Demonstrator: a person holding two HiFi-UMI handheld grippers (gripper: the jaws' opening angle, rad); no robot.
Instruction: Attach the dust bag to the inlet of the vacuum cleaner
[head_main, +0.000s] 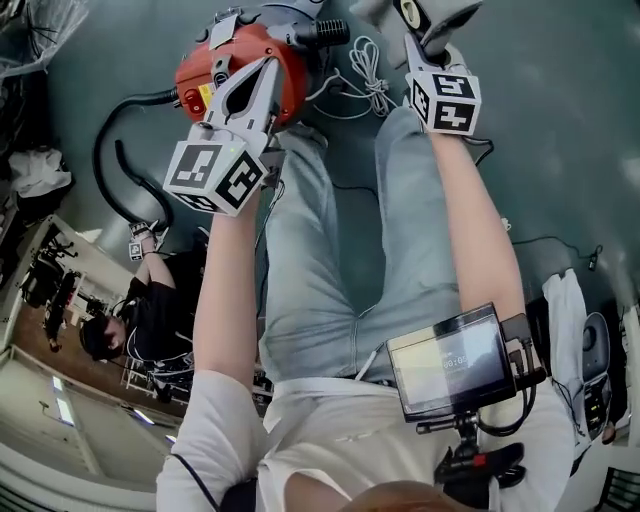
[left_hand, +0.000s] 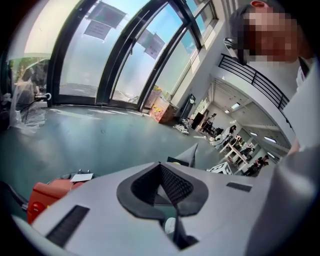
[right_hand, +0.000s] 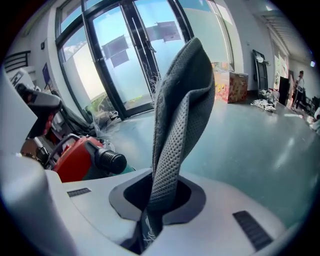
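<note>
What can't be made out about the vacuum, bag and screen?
Vacuum: head view, left gripper covers much of it; left gripper view, only a red corner shows.
Bag: right gripper view, only a folded strip in the right gripper; opening unseen.
Screen: head view, text too small.

We look down along our bare forearms to a grey-green floor (head_main: 545, 150). Our left gripper (head_main: 266, 66) hangs over the red vacuum cleaner (head_main: 205, 62), its jaws tapering together. The cleaner's black inlet (head_main: 320, 33) sticks out to the right, near a loose white cord (head_main: 366, 72). A black hose (head_main: 105, 150) curls off left. Our right gripper (head_main: 430, 22) reaches the top edge, apart from the cleaner. A small screen (head_main: 447, 360) sits at our waist.
</note>
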